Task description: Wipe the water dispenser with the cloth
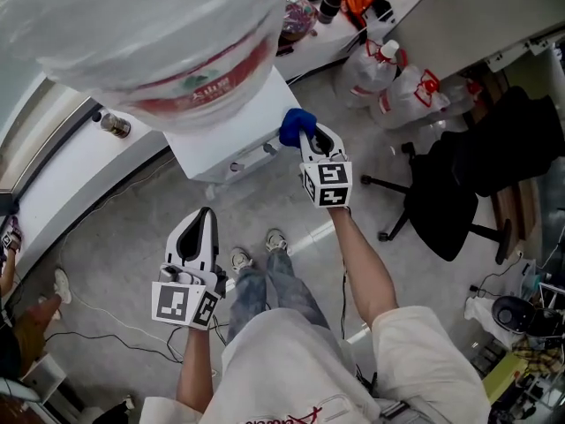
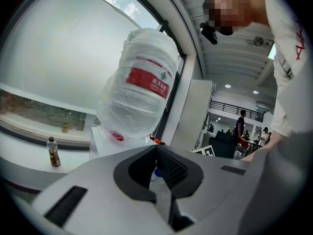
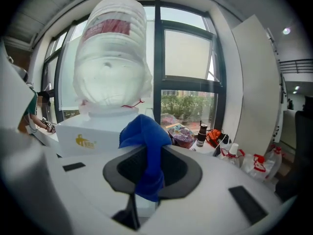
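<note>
The white water dispenser [image 1: 231, 141] stands by the window with a big clear bottle [image 1: 159, 34] wrapped in plastic on top; it also shows in the right gripper view [image 3: 98, 131] and the left gripper view [image 2: 105, 141]. My right gripper [image 1: 305, 137] is shut on a blue cloth [image 1: 293, 125], held just off the dispenser's right front corner. In the right gripper view the blue cloth [image 3: 146, 153] is bunched between the jaws. My left gripper [image 1: 198, 237] hangs lower, over the floor in front of the dispenser, shut with nothing in it.
A white window ledge [image 1: 84, 170] runs behind the dispenser, with a small bottle [image 1: 115, 125] on it. Spray bottles [image 1: 388, 69] stand at the right. A black office chair [image 1: 450, 193] is on the right. Cables lie on the grey floor [image 1: 115, 316].
</note>
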The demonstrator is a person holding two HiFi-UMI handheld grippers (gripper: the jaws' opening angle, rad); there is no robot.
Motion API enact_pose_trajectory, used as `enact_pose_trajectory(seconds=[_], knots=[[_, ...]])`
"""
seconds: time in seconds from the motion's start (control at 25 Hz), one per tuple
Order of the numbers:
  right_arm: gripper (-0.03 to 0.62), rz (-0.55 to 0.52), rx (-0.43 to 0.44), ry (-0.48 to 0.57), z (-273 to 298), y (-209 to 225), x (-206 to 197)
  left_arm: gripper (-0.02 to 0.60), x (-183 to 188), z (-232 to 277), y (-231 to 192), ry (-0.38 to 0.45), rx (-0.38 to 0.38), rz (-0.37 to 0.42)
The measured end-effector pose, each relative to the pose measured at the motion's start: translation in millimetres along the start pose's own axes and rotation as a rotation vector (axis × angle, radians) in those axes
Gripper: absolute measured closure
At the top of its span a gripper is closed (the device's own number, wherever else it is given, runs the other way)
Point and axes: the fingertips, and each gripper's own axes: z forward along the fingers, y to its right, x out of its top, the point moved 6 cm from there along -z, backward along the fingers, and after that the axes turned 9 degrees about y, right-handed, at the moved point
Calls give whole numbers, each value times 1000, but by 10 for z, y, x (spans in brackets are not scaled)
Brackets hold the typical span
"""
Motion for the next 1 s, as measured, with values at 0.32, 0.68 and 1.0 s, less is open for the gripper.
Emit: enact_pose_trajectory(seconds=[0.32, 0.68, 1.0], knots=[[514, -15, -8, 36, -171, -4, 82, 571, -87, -13, 40, 4, -4, -9], [514, 0, 230, 75, -549, -1331, 155, 571, -20, -443, 27, 40, 28, -10], [514, 20, 475, 8, -583, -2636, -140, 571, 10, -914, -186, 56, 107, -7]])
